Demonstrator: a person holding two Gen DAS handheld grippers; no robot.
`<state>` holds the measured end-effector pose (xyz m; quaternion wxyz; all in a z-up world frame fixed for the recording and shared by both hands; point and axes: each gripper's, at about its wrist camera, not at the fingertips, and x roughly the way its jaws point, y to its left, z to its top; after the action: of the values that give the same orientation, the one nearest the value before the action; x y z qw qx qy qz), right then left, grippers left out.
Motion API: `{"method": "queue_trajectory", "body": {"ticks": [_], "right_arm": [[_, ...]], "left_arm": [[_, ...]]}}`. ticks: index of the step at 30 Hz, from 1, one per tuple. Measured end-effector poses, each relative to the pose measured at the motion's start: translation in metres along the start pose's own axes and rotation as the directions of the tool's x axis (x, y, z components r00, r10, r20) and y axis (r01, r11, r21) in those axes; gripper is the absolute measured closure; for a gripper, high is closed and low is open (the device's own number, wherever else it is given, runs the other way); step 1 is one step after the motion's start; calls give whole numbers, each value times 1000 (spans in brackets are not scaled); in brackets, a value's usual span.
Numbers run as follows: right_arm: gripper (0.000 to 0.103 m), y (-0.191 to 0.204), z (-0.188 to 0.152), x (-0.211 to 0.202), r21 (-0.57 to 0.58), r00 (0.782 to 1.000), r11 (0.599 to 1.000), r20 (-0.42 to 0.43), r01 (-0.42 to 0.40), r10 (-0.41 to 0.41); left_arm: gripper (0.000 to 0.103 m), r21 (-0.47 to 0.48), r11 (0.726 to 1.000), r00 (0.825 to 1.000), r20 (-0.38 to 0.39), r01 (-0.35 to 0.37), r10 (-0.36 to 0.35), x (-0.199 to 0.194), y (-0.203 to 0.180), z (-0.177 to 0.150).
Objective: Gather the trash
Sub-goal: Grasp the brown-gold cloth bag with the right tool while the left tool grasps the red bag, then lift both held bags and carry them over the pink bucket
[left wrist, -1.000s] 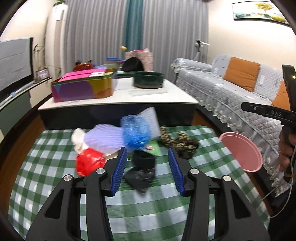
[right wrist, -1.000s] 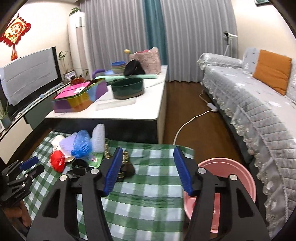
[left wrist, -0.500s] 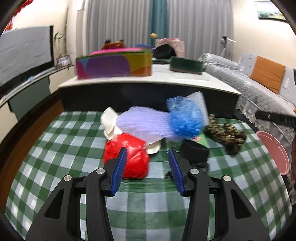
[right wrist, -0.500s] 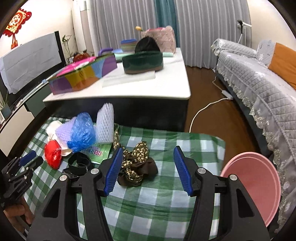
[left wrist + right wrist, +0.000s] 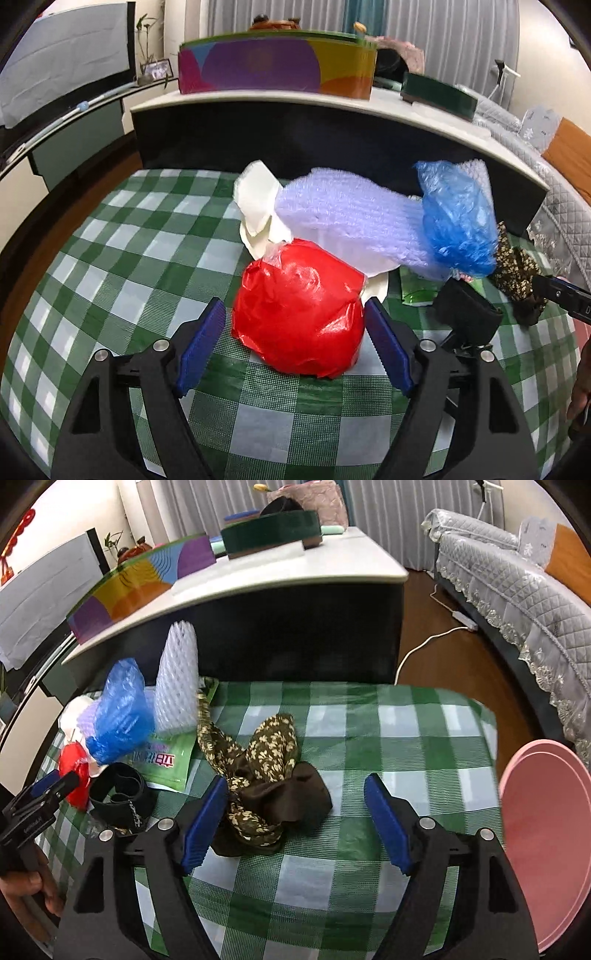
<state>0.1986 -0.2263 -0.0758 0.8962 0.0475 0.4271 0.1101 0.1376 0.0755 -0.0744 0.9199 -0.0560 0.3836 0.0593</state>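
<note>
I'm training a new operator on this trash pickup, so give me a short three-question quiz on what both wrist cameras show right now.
1. True or false: the left gripper has its jaws on either side of the red plastic bag.
2. What lies nearest the right gripper: (a) the blue plastic bag, (b) the floral brown cloth, (c) the pink basin?
3. Fill in: all the trash lies on a green and white ____ cloth.

Key
1. True. The jaws are opening and the pads do not look pressed on the bag.
2. (b). It lies by the left pad; the jaws are opening and nothing is gripped.
3. Checked.
</note>
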Motion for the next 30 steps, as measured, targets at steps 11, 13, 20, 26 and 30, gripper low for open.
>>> {"method": "queue_trajectory", "body": {"ticks": [11,13,20,26,30], "right_arm": [[73,11,1,-4,-46,998,997,-9,-63,63],[81,14,1,-10,-63,998,996,-3,-60,60],[85,16,0,-45,-105,997,993,58,-49,55],[86,7,-4,-81,-102,991,994,125,-25,38],[86,-1,-9,-105,-93,986,996,163,-13,28]], "left_arm": [[38,18,1000,1000,5,13,-13,-5,-6,2],[38,21,1000,1000,21,14,-15,-9,-7,3],[38,26,999,996,77,33,-35,-32,-16,5],[38,52,997,993,106,52,-58,-51,-29,0],[38,60,995,989,122,73,-80,-64,-37,-4]]}}
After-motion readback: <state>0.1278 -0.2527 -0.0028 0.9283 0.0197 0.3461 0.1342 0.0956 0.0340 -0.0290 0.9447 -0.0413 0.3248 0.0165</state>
